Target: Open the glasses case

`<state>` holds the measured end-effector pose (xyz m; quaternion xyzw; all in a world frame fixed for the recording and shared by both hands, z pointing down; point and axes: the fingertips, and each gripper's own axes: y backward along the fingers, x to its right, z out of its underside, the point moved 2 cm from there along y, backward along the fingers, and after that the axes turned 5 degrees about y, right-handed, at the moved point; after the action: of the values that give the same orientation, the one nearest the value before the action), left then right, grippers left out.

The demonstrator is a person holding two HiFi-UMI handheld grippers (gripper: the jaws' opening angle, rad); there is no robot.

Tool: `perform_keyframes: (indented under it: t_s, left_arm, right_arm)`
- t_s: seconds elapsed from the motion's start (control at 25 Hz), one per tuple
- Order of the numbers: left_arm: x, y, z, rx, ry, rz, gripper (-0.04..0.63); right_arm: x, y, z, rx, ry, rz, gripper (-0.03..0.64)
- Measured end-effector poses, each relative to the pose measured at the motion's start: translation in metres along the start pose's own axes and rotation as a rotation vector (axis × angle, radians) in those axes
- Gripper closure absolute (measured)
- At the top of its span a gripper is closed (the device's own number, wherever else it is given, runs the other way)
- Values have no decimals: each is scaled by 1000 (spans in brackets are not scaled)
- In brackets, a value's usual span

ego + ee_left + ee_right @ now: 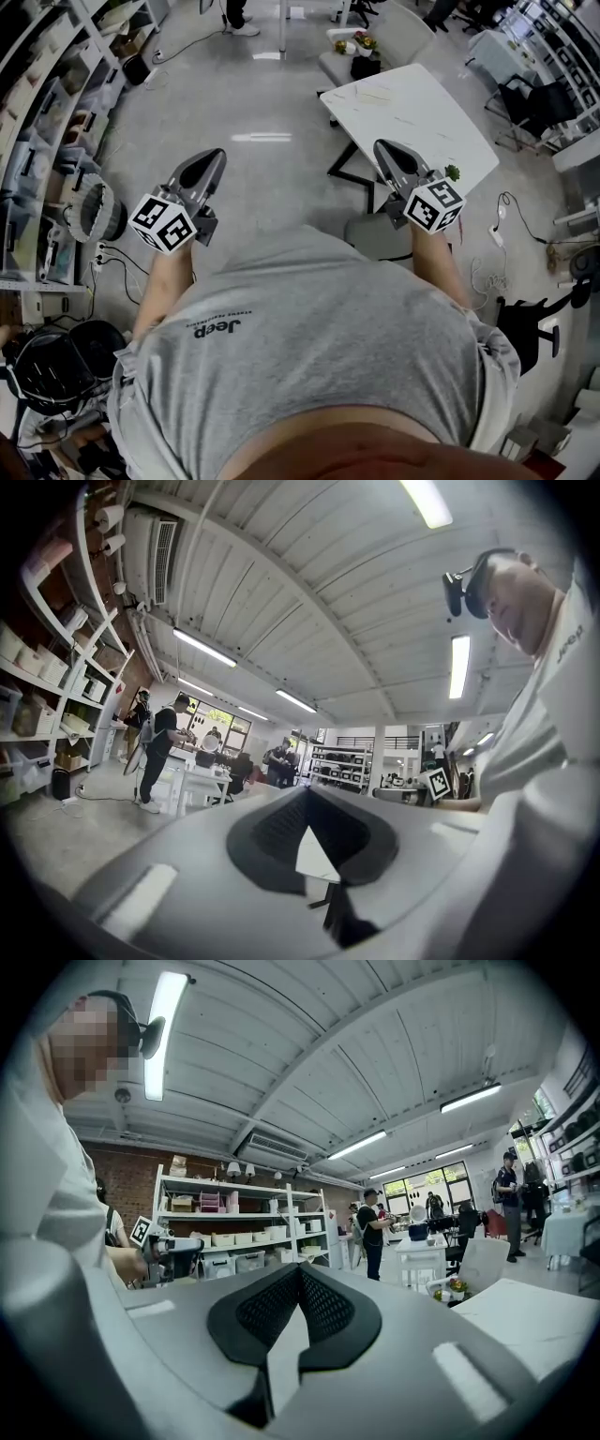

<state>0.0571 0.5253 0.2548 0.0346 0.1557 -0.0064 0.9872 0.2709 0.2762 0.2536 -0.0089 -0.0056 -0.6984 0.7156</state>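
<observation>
Glasses case not made out in any view; both claws shut and empty

Glasses case: its place cannot be told from these views.

Head view, nearest first: the person's grey shirt (pixel 309 319) fills the bottom. Just past it both arms are held out level, left claw (pixel 216 155) and right claw (pixel 382 146), well apart, each with a marker cube (pixel 162 223) at its rear. Both are over grey floor (pixel 262 103). Only this view shows a white worktop (pixel 412 108) ahead of the right claw, and shelving (pixel 37 141) along the left edge.

Left gripper view: jaws together at the tips, nothing between the pads, touching nothing. It alone shows the person's head-mounted camera (pixel 464 578) up at the right, and the right claw's cube small beside the sleeve. Far back a person (pixel 159 752) stands at tables.

Right gripper view: jaws meet at the tips, nothing gripped, nothing touched. The left claw shows side-on at the left, in front of white storage racks (pixel 234 1222). A corner of the white worktop sits at the right, with flowers (pixel 448 1288) past it. Another person (pixel 375 1232) stands farther off.
</observation>
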Motion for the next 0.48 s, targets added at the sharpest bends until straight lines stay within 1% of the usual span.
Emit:
perform_keyframes:
  t_s: [0.24,0.48]
  left_arm:
    - [18,-26,10,2,-5,0,538]
    - [49,-58,32,-22,4,-6,538]
  right_arm:
    - [22,18,0,-4,13,-23,614]
    - [55,50,16,6,-12,-39,614]
